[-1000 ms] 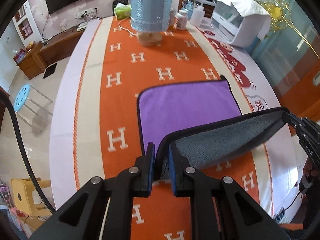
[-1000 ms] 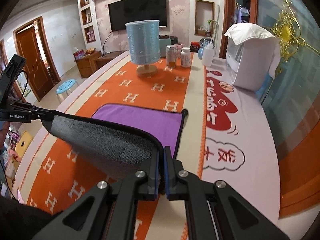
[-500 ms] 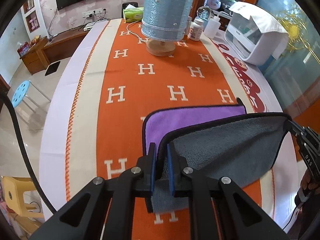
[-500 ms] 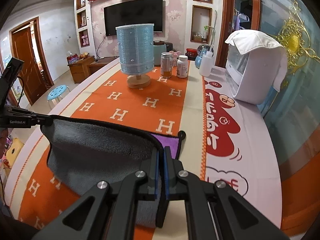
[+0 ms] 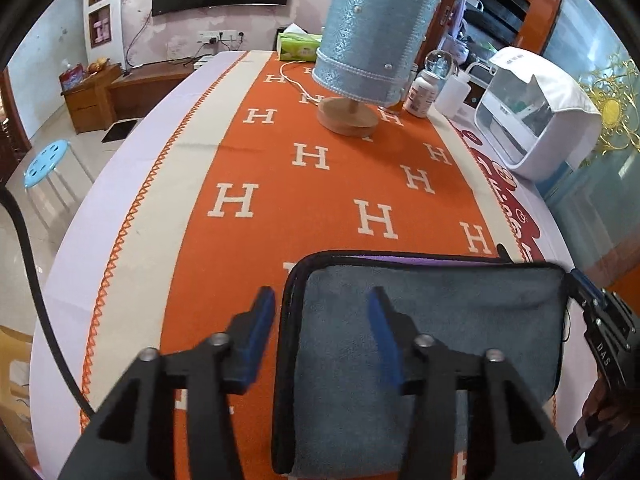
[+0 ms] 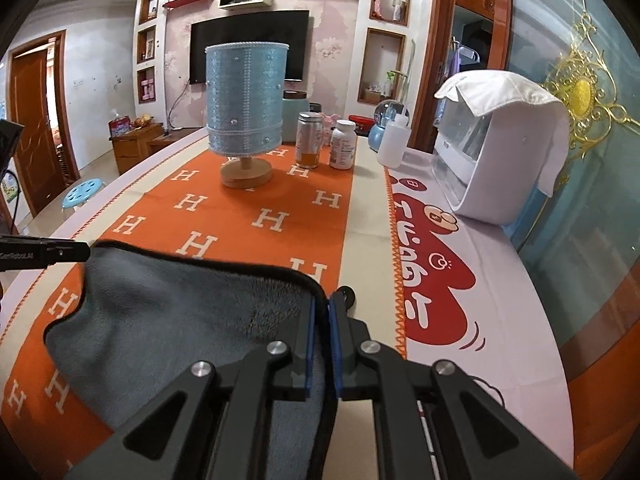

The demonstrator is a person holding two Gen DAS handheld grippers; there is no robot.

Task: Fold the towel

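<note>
The towel (image 5: 440, 332) lies folded in half on the orange table runner, grey side up with a thin purple strip along its far edge. My left gripper (image 5: 322, 300) is open, its fingers straddling the towel's left black-trimmed edge. My right gripper (image 6: 322, 316) is shut on the towel's (image 6: 180, 320) near right corner, by its black hanging loop. The right gripper's body also shows at the towel's right edge in the left wrist view (image 5: 600, 320).
A blue-shaded lamp (image 5: 368, 60) with a wooden base stands further up the runner. Bottles (image 6: 342, 144) and a can (image 6: 308, 140) stand behind it. A white appliance (image 6: 492, 148) sits at the right. A blue stool (image 5: 44, 164) stands on the floor left of the table.
Both grippers carried the near edge forward over the purple side until the towel lay folded. The left gripper then opened and let go; the right stays shut.
</note>
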